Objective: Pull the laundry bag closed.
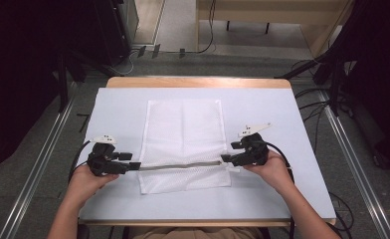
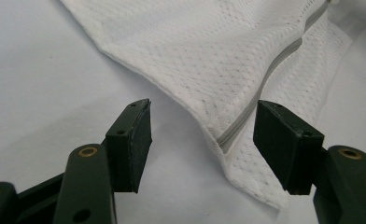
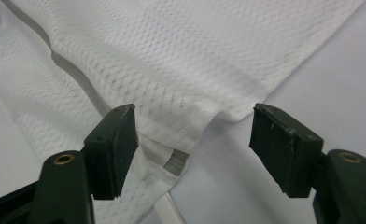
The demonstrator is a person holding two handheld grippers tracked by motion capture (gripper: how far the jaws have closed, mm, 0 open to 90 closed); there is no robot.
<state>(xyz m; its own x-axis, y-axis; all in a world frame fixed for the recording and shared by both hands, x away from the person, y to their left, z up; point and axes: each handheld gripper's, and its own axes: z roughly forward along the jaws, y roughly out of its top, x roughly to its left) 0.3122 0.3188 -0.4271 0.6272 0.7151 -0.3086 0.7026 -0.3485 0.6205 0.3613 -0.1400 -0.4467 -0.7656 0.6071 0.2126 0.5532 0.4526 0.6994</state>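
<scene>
White mesh bag lies lengthwise away, zipper crosswise.

One mesh bag (zippered), two grippers, one table

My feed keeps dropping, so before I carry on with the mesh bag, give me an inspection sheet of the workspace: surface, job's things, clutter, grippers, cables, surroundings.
Surface: pale sheet covering a wooden table, flat.
Job's things: white mesh bag lying flat at mid-table; its grey zipper runs across near the front edge.
Clutter: nothing seen.
Grippers: left gripper open at the zipper's left end, pads off the cloth; right gripper open at the bag's right edge, pads off the cloth.
Cables: a black cable loops from the left gripper, another from the right; more cables on the floor.
Surroundings: grey floor, metal rails at both sides, dark stands, wooden furniture behind.
</scene>
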